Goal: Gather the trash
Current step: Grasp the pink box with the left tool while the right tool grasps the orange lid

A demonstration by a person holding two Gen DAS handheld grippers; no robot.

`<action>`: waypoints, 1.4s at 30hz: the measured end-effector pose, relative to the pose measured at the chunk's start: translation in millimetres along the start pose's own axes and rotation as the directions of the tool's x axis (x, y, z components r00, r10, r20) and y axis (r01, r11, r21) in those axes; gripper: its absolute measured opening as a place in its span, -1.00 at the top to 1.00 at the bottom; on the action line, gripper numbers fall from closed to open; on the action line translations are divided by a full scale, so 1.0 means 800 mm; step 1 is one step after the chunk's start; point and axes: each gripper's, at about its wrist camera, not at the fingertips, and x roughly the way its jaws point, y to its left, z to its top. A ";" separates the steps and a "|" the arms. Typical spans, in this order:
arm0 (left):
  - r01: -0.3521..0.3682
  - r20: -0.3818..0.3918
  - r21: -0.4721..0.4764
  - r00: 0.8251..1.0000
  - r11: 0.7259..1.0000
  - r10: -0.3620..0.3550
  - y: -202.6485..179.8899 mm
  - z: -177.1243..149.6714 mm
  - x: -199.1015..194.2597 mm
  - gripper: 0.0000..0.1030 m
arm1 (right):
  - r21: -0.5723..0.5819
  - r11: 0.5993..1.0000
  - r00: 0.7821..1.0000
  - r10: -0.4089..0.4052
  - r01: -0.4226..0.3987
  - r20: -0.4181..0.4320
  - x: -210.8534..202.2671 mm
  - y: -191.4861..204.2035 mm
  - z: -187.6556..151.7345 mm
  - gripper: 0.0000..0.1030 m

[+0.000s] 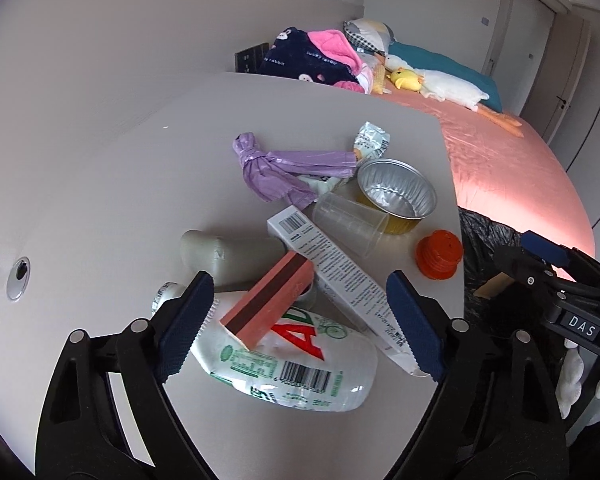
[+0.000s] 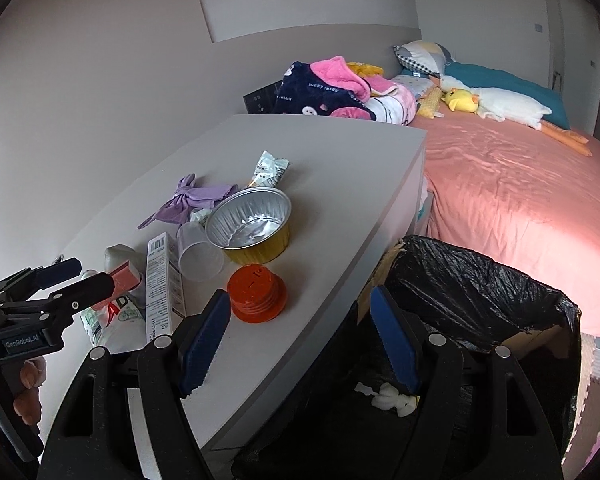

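**A:** So, stock count. What is already in the bin?

**B:** Very little, as far as I can see. Item one: a few white crumpled scraps at the bottom of the black liner. Much of the inside is hidden, so I cannot rule out more.

**A:** And on the table?

**B:** Nearly the whole lot. At about 12 o'clock in the pile, a purple plastic bag and a silver wrapper. At 1 o'clock, a foil cup, with a clear plastic cup lying against it. At 3 o'clock, an orange cap near the edge. Centre: a long white box, a pink box and a grey tube. At 6 o'clock, a white-and-green pouch.

**A:** Tongs?

**B:** Left gripper: jaws apart, straddling the pink box and pouch, pads touching neither. Right gripper: jaws apart, empty, hanging over the table edge, orange cap at its 11 o'clock, bin at 3 o'clock.

**A:** Verdict?

**B:** Early stage, I judge; about nine pieces left.
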 end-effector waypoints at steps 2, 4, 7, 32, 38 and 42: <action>-0.014 -0.006 0.002 1.000 1.000 0.014 0.006 -0.002 0.004 -0.50 | -0.009 1.000 1.000 0.006 -0.006 -0.009 0.007 0.006 0.000 -0.42; -0.013 -0.009 0.006 1.000 1.000 0.013 0.010 -0.004 0.008 -0.39 | -0.015 1.000 1.000 0.012 -0.013 -0.016 0.014 0.010 0.000 -0.42; -0.001 -0.013 0.010 1.000 1.000 0.001 0.014 -0.006 0.011 -0.37 | -0.019 1.000 0.999 0.016 -0.017 -0.029 0.024 0.014 0.000 -0.42; 0.007 -0.041 0.028 0.999 1.000 -0.006 0.023 -0.009 0.036 0.57 | -0.063 0.998 0.995 0.014 -0.020 -0.095 0.079 0.036 -0.007 0.09; 0.006 -0.016 0.023 1.000 1.000 -0.006 0.024 -0.004 0.025 0.63 | -0.066 0.998 0.996 0.020 -0.026 -0.091 0.070 0.039 -0.007 0.09; 0.013 0.001 0.034 1.000 0.999 -0.013 0.019 -0.003 0.017 0.63 | -0.062 0.998 0.997 0.020 -0.025 -0.074 0.059 0.040 -0.003 0.09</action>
